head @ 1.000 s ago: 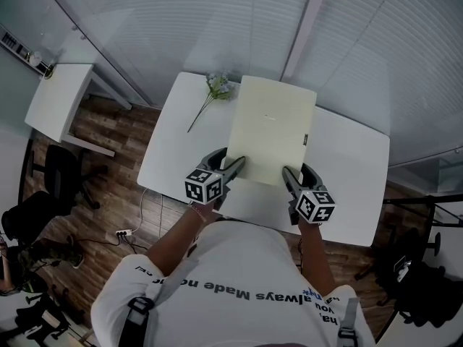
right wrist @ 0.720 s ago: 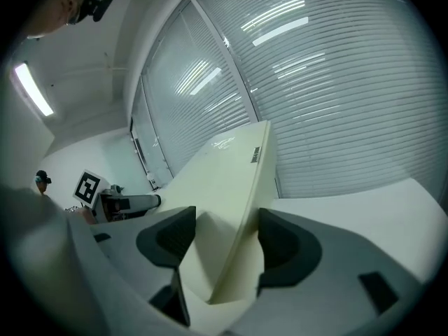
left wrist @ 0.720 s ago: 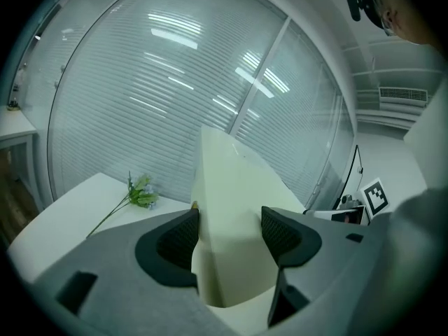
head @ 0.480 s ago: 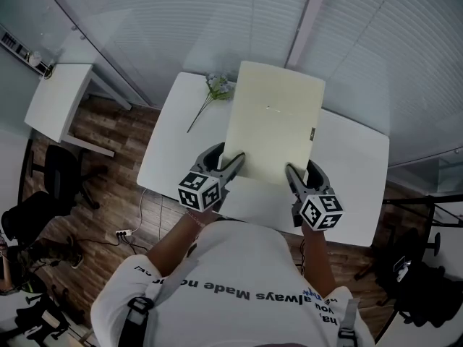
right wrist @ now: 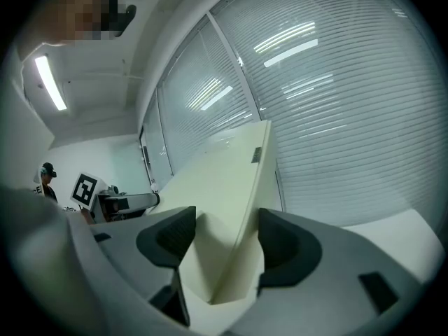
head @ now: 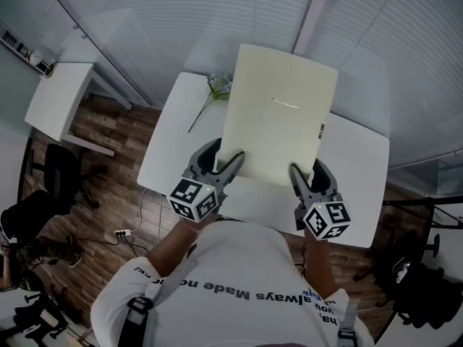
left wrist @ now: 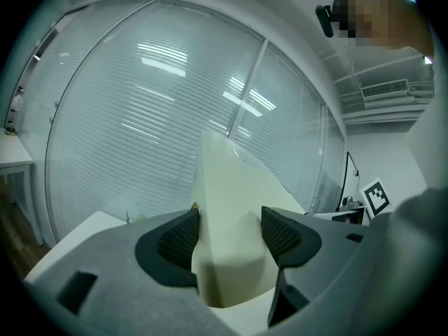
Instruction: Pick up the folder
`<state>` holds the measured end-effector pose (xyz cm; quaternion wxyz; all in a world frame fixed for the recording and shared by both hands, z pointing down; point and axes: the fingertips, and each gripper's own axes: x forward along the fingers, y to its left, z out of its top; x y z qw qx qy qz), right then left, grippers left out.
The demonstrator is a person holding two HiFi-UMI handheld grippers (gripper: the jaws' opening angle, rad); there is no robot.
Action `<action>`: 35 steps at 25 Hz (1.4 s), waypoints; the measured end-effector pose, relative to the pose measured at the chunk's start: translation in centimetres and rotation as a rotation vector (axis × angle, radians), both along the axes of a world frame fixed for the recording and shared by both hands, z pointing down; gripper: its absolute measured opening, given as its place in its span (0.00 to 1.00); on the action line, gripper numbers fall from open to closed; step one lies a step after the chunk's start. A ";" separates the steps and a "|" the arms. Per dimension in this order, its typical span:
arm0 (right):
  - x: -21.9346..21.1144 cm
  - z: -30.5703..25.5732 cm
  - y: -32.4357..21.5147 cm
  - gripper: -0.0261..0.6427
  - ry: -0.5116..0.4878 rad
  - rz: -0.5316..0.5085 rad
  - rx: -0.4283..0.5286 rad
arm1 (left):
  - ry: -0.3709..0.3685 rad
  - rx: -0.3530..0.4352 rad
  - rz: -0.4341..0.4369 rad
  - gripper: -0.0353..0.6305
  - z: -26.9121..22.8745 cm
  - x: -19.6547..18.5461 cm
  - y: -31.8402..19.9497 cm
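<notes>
my left tool (head: 226, 155) clamps folder (head: 278, 114) | my right tool (head: 306, 167) clamps it too | folder tilted above counter (head: 168, 139)

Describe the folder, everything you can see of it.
The folder is a pale cream rectangle, smooth and flat, with a small dark tab on its right edge. The left gripper and right gripper each clamp one near corner. It slopes upward away from the person, above the white table.
</notes>
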<state>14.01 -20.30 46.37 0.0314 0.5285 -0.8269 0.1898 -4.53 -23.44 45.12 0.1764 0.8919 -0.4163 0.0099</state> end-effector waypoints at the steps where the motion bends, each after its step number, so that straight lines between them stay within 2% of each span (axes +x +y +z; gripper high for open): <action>1: 0.0 -0.5 0.1 0.46 0.000 0.001 0.010 | 0.004 0.010 -0.002 0.48 -0.5 0.0 0.1; 19: -0.2 -6.9 1.0 0.46 0.027 0.005 0.132 | 0.063 0.116 -0.014 0.48 -6.4 -0.3 0.9; 35: -0.4 -8.5 1.2 0.46 0.040 0.005 0.166 | 0.078 0.136 -0.011 0.48 -7.6 -0.6 1.2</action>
